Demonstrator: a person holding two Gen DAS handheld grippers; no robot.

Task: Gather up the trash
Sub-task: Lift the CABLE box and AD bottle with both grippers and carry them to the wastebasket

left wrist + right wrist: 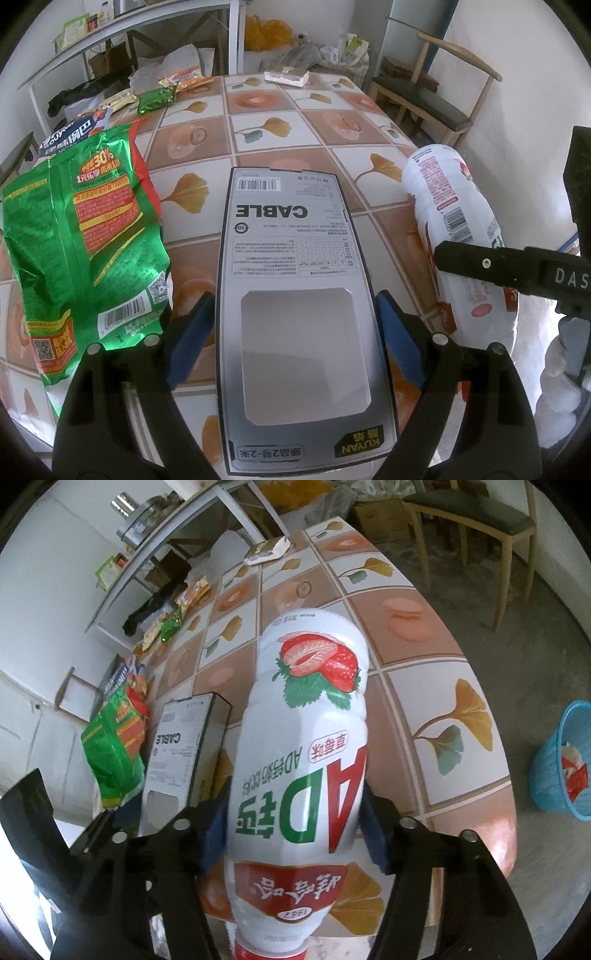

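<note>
The left gripper [295, 332] straddles a grey cable box [291, 295] lying flat on the tiled table [266, 103], its blue pads [192, 332] just beside the box's long edges; whether they already press on the card is hard to tell from this angle, but the jaws stand wide and look more poised than clamped. The right gripper [291, 834] has its pads against both sides of a white strawberry drink bottle [306, 746] lying on the table with its red cap toward the camera, and the hold looks firm. A blue bin [565, 760] with scraps in it stands on the floor, well off the table's right edge, so that is the likely drop point. To do this step well, close on the box squarely across its width, gently, since thin card buckles; lift the bottle level so it cannot slip through. A green snack bag [85, 240] lies just left of the box, with more wrappers [155, 99] at the far edge.
</note>
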